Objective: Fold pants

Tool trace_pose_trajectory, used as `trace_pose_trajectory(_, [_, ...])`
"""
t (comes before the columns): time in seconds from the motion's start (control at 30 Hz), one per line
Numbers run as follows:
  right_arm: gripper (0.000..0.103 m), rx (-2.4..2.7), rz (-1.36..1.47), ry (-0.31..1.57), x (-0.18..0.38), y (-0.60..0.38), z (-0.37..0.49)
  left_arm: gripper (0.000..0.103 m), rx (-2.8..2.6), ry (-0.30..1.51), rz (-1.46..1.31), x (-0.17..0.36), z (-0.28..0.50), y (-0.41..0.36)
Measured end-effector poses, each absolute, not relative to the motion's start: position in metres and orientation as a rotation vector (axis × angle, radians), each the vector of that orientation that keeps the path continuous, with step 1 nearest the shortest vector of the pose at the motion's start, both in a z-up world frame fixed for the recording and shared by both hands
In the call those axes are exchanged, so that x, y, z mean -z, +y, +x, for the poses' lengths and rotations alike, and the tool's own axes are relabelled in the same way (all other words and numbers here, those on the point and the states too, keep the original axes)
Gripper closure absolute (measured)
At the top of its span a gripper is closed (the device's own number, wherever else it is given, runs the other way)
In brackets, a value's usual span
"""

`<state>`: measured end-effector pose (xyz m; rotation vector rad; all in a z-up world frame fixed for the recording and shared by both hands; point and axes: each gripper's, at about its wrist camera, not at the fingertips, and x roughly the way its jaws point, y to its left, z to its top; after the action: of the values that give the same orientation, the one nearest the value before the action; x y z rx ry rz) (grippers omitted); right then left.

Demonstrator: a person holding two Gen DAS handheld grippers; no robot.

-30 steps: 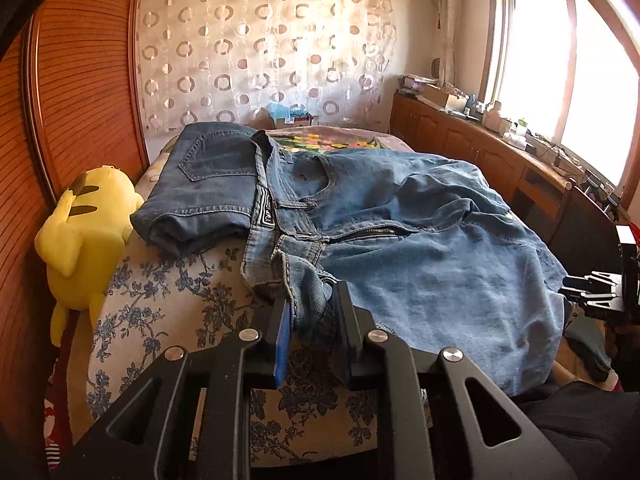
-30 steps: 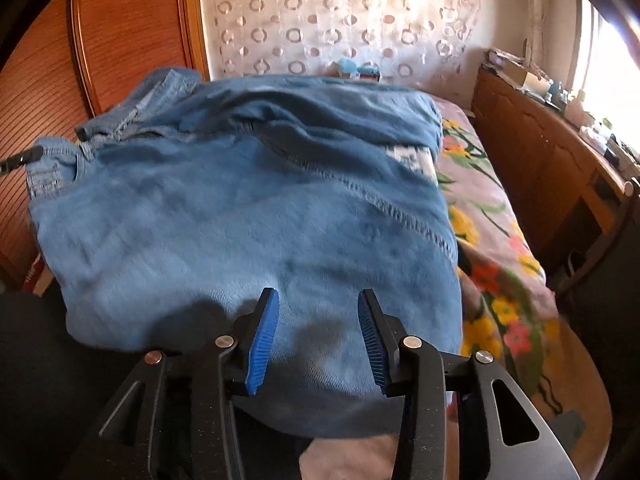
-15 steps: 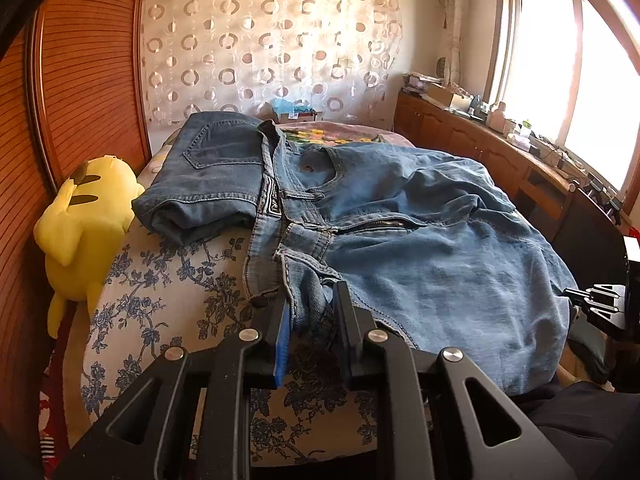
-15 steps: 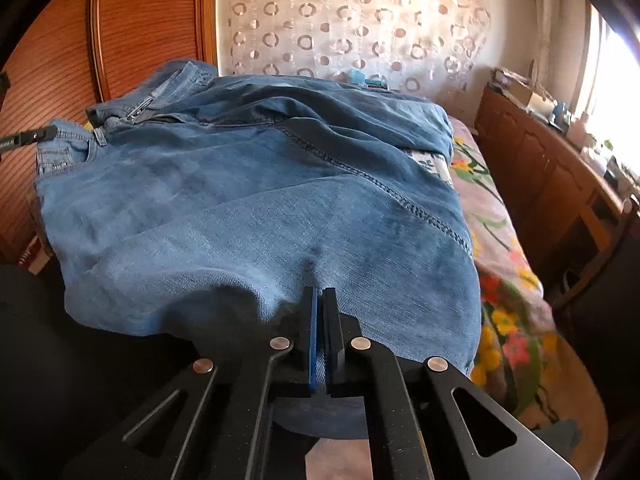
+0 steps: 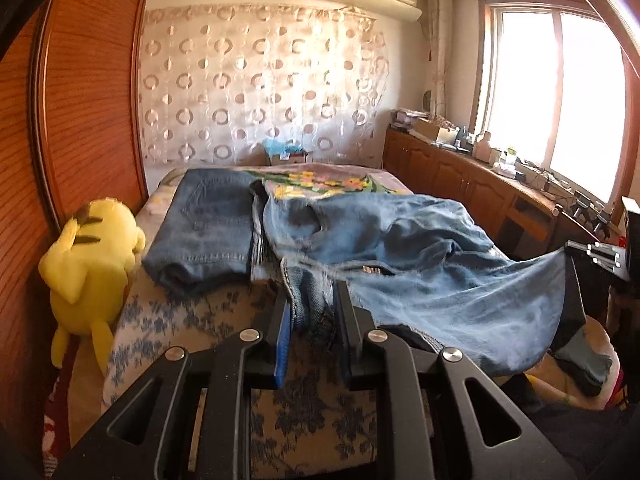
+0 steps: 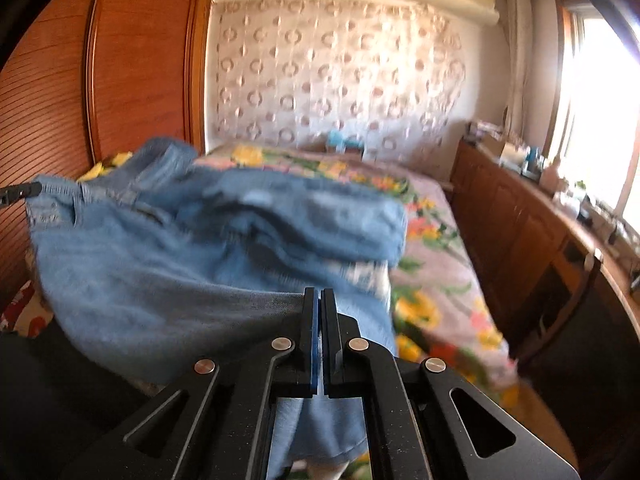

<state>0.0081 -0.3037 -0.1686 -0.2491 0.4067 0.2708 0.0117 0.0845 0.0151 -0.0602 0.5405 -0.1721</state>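
The right gripper (image 6: 319,300), open a second ago, now pinches the jeans (image 6: 192,264) at frame centre; the left gripper (image 5: 310,308) still grips denim. Lifting for a fold looks underway.

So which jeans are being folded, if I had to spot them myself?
Start at the bed with the flowered covers. Two pairs lie on it: the darker jeans sit folded beside the yellow plush toy. Yours are the lighter jeans, spread out, rumpled and pinched by both grippers.
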Motion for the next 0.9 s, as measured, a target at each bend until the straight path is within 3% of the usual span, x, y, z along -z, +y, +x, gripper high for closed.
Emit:
trace_pose_trajectory(0.27, [0.102, -0.256, -0.283, 0.322, 0.145, -0.288, 0.056, 0.083, 0.166, 0.513, -0.039, -0.029, 0.06, 0.083])
trace_pose_trajectory(0.53, [0.102, -0.304, -0.26, 0.464, 0.194, -0.272, 0.112, 0.083, 0.159, 0.547, -0.032, -0.011, 0.092, 0.08])
trace_pose_trajectory(0.73, [0.082, -0.309, -0.182, 0.486, 0.194, -0.29, 0.098, 0.083, 0.162, 0.565, -0.026, -0.004, 0.091, 0.073])
trace_pose_trajectory(0.8, [0.069, -0.303, -0.166, 0.487, 0.194, -0.298, 0.083, 0.083, 0.165, 0.569, -0.023, -0.002, 0.091, 0.07])
trace_pose_trajectory(0.9, [0.064, -0.27, -0.156, 0.499, 0.198, -0.304, 0.062, 0.083, 0.172, 0.576, -0.029, 0.002, 0.091, 0.068])
